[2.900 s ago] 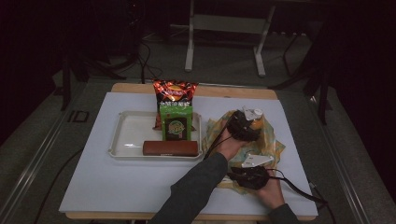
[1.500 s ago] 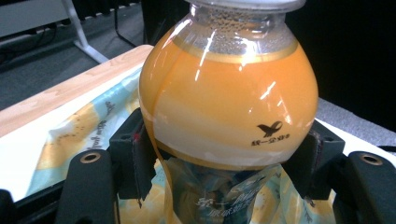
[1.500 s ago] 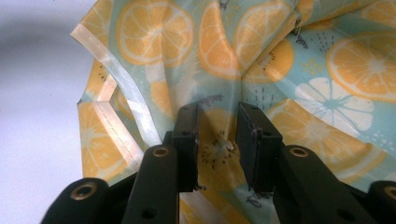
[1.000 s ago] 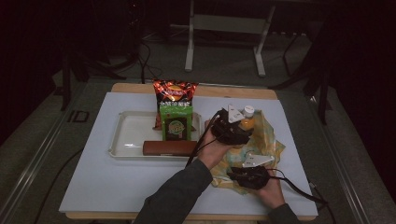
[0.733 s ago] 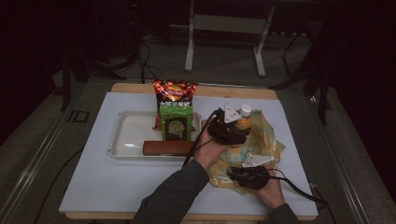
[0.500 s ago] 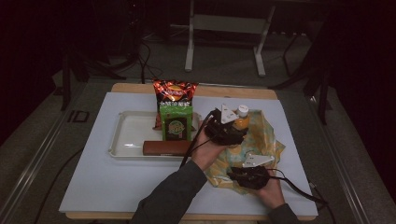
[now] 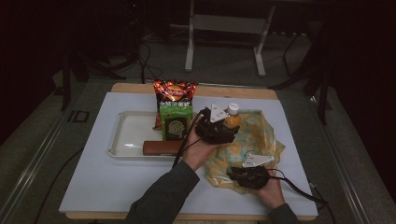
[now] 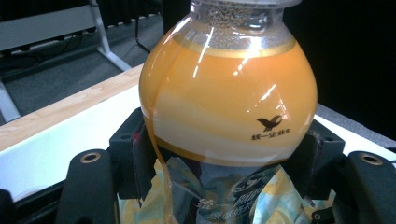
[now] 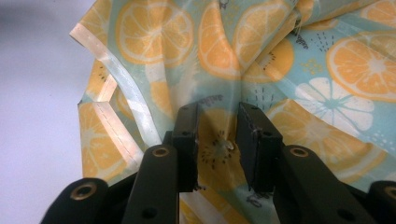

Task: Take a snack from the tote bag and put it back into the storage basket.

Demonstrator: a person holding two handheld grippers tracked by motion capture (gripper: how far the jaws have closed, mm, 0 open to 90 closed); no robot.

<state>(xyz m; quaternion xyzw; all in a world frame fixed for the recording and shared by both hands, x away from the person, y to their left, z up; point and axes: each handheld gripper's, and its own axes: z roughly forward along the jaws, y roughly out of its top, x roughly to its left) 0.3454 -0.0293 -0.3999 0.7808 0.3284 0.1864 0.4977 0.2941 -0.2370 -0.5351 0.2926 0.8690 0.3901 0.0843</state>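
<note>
Since the first frame, nearly three seconds back, the left gripper (image 7: 219,129) had carried the orange juice bottle (image 7: 230,119) up off the fruit-print bag (image 7: 254,140) and toward the tray side; over the last half second it hardly shifted. The right gripper (image 7: 236,174) had stayed at the bag's near edge throughout.

In the left gripper view the bottle (image 8: 229,98) sat upright between the two black jaws, which were closed against its sides at the top of the label, below the round shoulder full of orange drink. A small bird logo showed on the clear plastic, and the neck ran out of the top of the frame. In the high view the bottle's white cap stood just above the gripper, held over the left part of the bag, close beside the green snack packet (image 7: 176,122).

In the right gripper view the jaws were narrowly parted with a fold of the orange-slice printed bag (image 9: 280,60) pinched between them; the bag's clear seamed edge ran off to the left over the white table cover (image 9: 32,93).

On the white tray (image 7: 128,135) stood the green packet, with a red chip bag (image 7: 174,91) upright behind it and a brown bar (image 7: 161,147) lying along the tray's near rim. The person's left forearm crossed the table cover (image 7: 116,186) from the bottom edge.
</note>
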